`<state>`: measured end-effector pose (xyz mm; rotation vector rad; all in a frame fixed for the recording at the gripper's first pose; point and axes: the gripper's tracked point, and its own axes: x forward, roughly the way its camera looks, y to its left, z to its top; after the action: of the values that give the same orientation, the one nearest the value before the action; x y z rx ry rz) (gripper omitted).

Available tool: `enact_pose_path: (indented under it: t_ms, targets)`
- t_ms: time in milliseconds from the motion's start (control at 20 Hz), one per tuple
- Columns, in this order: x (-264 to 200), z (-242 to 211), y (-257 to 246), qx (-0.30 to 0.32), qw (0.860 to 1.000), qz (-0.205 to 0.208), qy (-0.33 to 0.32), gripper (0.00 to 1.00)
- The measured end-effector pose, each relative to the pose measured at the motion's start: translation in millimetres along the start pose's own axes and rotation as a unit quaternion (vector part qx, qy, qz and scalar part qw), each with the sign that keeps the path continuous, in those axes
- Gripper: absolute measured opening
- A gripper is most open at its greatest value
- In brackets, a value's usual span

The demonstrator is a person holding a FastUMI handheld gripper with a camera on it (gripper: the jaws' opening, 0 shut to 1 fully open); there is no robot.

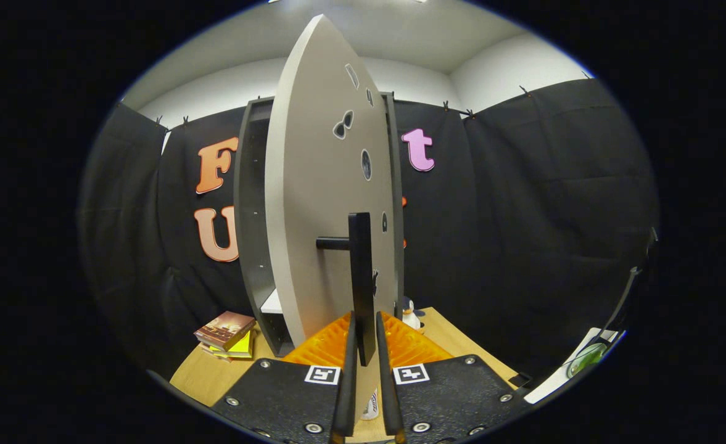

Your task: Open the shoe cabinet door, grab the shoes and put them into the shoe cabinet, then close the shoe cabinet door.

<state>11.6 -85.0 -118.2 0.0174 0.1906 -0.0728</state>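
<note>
The shoe cabinet door [325, 203] stands swung open, edge toward the camera, and its dark bar handle [361, 277] runs down between the fingers of the gripper [366, 345], which are closed onto it. Behind the door the cabinet [251, 209] rests on a wooden table [193, 376], a stack of books [226, 333] beside it.

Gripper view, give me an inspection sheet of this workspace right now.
Surface: wooden table, bare patches showing.
Job's things: cabinet standing on the table; door swung partly open, edge-on; handle upright.
Clutter: books stacked left of the cabinet; small figure to its right.
Gripper: gripper with both fingers against the handle's lower end.
Cables: nothing seen.
Surroundings: black cloth wall, white ceiling above.
</note>
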Motion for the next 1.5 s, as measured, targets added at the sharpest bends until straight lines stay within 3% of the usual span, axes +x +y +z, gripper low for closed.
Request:
enact_pose_path:
  t_ms: [300,450,500,650,950,1300,1500]
  targets:
    - [-27,-14,-58,0.031,0.996,-0.086,0.017,0.18]
    - [-49,-2,-64,0.037,0.992,-0.12,0.007,0.35]
    - [-54,2,-51,0.037,0.994,-0.107,0.006,0.39]
    - [-54,14,-15,0.014,0.998,-0.068,-0.013,0.68]
    - [-10,-26,54,-0.038,0.999,0.001,0.008,0.93]
    - [50,-156,81,-0.05,0.993,0.036,0.098,0.94]
    - [90,-239,64,-0.064,0.987,0.028,0.145,0.94]
